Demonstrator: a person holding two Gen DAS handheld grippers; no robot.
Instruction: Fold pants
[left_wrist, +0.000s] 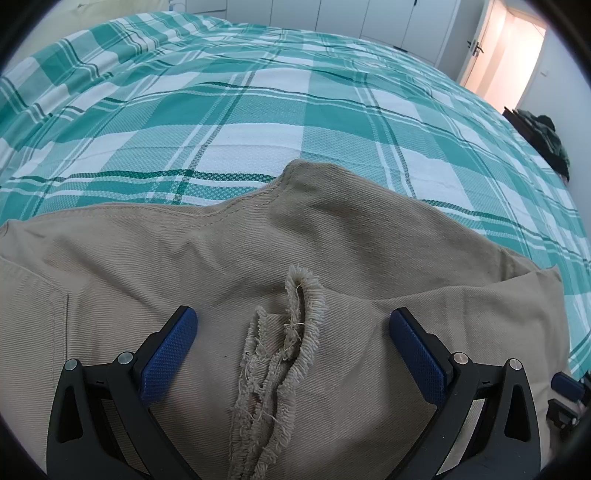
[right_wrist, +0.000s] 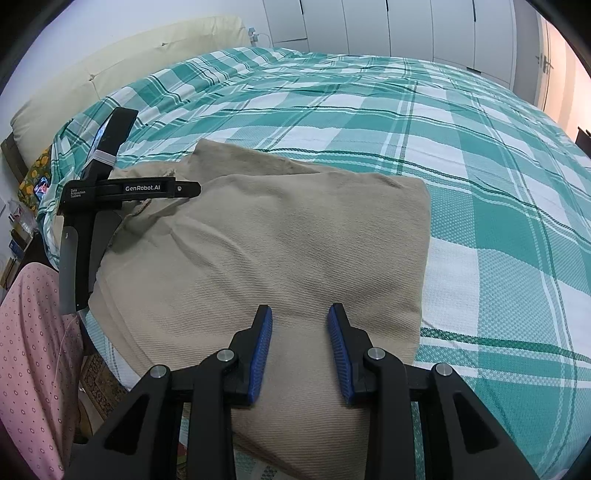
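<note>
Beige pants (left_wrist: 332, 240) lie folded in layers on the bed near its front edge. A frayed leg hem (left_wrist: 291, 332) rests on top of the cloth. My left gripper (left_wrist: 291, 321) is wide open just above the pants, its blue pads either side of the frayed hem. In the right wrist view the pants (right_wrist: 295, 240) form a rough rectangle. My right gripper (right_wrist: 300, 314) is open, with a narrower gap, over the near part of the pants and holds nothing. The left gripper's black body (right_wrist: 122, 190) shows at the pants' left end.
The bed carries a green-and-white plaid cover (left_wrist: 258, 110). A cream headboard (right_wrist: 110, 70) is at the far left. White wardrobes (right_wrist: 406, 26) line the far wall. An open door (left_wrist: 513, 55) and a dark clothes pile (left_wrist: 546, 136) are at the right. My pink sleeve (right_wrist: 33, 350) is at the left.
</note>
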